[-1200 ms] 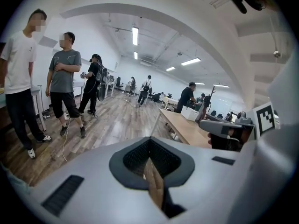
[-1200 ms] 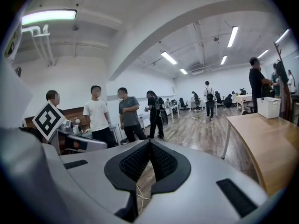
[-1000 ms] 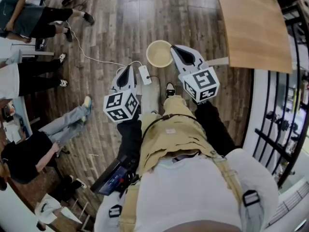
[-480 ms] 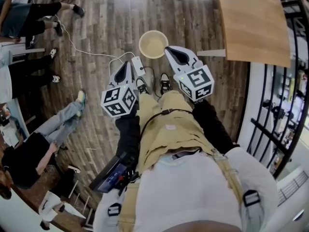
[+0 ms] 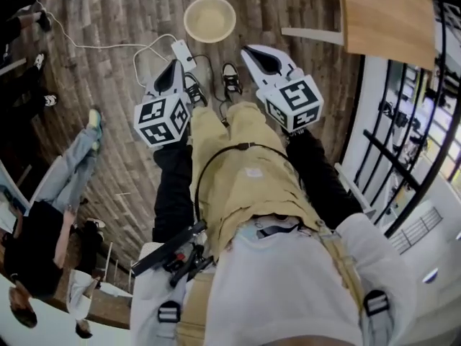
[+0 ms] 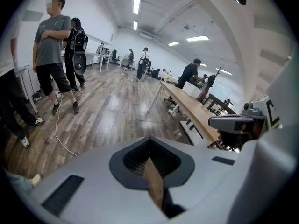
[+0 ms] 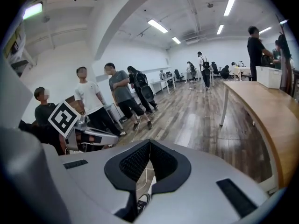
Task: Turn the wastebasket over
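Note:
A cream round wastebasket stands on the wooden floor with its mouth facing up, ahead of my feet in the head view. My left gripper hangs short of it and to its left, jaws shut with nothing in them. My right gripper is just right of the basket and nearer to me, apart from it and also shut and empty. In the left gripper view and the right gripper view the pads meet, and the basket does not show in either.
A white power strip with its cable lies on the floor between the left gripper and the basket. A wooden table stands at the upper right, a black railing at the right. People sit and stand along the left.
Both grippers have sunk toward the floor. In the head view the wastebasket has slid up and left in the picture. The jaws stayed shut.

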Demonstrator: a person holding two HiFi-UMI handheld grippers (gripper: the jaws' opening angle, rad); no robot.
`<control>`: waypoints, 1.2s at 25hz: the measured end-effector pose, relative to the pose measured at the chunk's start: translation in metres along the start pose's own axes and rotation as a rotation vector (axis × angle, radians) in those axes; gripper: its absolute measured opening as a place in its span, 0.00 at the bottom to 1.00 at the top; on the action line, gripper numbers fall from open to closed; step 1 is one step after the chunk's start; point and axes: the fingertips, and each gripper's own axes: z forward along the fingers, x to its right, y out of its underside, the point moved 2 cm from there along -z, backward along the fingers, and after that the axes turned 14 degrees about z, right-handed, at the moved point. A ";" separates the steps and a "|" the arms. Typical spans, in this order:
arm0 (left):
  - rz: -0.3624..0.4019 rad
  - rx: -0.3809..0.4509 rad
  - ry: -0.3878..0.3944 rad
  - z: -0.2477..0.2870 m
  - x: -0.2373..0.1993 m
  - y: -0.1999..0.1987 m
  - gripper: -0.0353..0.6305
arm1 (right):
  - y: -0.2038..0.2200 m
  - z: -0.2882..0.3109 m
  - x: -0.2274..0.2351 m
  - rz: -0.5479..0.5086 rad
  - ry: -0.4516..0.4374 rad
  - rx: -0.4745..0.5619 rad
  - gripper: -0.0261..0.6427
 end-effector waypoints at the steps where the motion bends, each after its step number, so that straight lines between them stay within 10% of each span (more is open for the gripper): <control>1: 0.007 -0.021 0.002 0.012 -0.009 0.013 0.06 | 0.012 0.016 0.006 0.005 0.002 -0.019 0.07; 16: -0.021 -0.283 0.079 0.146 -0.083 0.244 0.06 | 0.241 0.222 0.140 -0.097 -0.020 -0.408 0.07; 30: -0.006 -0.361 0.197 0.270 -0.108 0.324 0.06 | 0.370 0.370 0.183 -0.242 -0.088 -0.676 0.07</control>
